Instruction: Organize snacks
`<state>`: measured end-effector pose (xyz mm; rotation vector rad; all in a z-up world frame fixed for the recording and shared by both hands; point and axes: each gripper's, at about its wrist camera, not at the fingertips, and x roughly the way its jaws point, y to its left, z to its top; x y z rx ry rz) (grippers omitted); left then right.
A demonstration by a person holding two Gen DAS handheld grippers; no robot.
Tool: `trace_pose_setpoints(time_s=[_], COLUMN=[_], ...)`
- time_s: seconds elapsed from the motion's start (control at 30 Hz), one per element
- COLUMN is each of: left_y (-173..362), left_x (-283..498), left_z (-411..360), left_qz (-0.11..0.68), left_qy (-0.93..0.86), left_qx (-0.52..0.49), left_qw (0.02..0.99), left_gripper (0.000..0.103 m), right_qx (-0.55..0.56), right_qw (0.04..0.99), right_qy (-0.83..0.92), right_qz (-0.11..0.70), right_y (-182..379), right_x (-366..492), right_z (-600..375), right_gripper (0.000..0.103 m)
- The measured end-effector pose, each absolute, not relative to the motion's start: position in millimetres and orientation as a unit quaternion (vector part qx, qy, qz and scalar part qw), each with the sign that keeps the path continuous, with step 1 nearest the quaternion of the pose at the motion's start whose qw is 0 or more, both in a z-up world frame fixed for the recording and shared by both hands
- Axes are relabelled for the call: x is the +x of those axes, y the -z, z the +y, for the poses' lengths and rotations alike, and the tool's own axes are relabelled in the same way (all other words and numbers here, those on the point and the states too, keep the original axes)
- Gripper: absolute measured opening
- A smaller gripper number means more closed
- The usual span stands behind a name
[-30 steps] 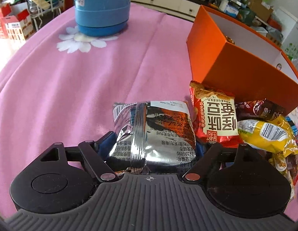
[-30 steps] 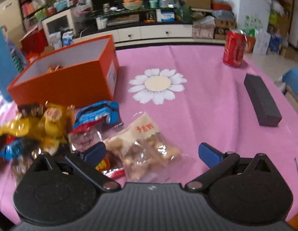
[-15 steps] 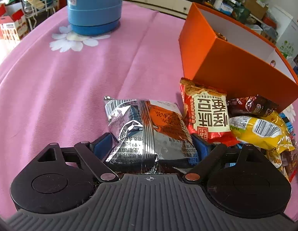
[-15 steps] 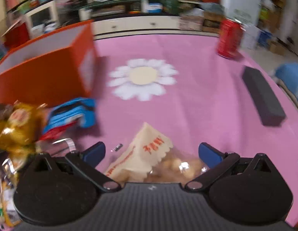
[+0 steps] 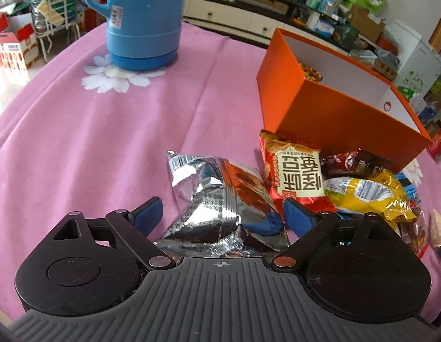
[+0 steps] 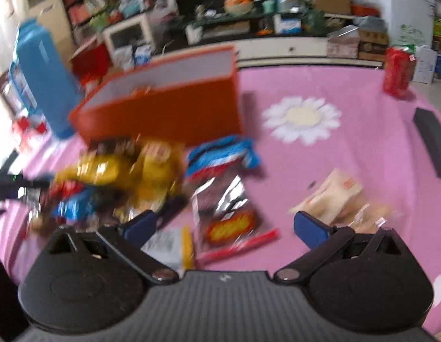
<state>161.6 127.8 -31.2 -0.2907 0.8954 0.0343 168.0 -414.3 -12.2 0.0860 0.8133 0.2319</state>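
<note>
At the bottom of my left view, the left gripper (image 5: 223,213) stands spread around a crumpled silver snack packet (image 5: 220,196) on the pink daisy-print tablecloth (image 5: 92,142); my right gripper (image 6: 226,225) gapes empty over a dark foil packet (image 6: 226,205), that view blurred. Mid-frame lies the snack pile (image 5: 348,179) against the orange box (image 5: 334,114). Farther back, upper left, a blue thermos jug (image 5: 143,20) stands before cluttered shelves (image 5: 291,0).

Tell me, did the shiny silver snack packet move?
Yes. The crinkled silver foil snack packet has tilted up between the left gripper fingers, while the red-and-cream snack packet beside it stayed put.
</note>
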Motion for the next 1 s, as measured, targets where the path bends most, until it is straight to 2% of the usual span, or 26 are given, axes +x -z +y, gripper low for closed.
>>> trace_pose_setpoints(time_s=[0.17,0.27,0.37,0.5,0.67,0.83,1.0], left_y=[36,33,34,30,21,20,23], left_x=[160,157,160,159,149,145,150], left_z=[126,127,129,130,134,143,146], left_qz=[0.438,0.433,0.433,0.431,0.423,0.426,0.431], left_qy=[-0.019,-0.014,-0.01,-0.005,-0.014,-0.025,-0.027], left_qx=[-0.138,-0.133,-0.131,-0.133,-0.119,-0.135,-0.147], left_qw=[0.888,0.892,0.892,0.893,0.898,0.894,0.89], left_gripper=[0.069,0.07,0.07,0.07,0.071,0.072,0.072], right_qx=[0.026,0.067,0.062,-0.037,-0.17,-0.13,-0.073], right_qw=[0.9,0.901,0.894,0.879,0.838,0.787,0.786], right_qy=[-0.097,-0.116,-0.143,-0.27,-0.369,-0.406,-0.39], right_qz=[0.424,0.413,0.42,0.391,0.364,0.445,0.475], right_y=[31,23,17,9,5,28,39], right_x=[186,178,162,144,169,212,189], right_z=[-401,-408,-397,-357,-327,-329,-351], right_gripper=[0.102,0.102,0.102,0.102,0.102,0.102,0.102])
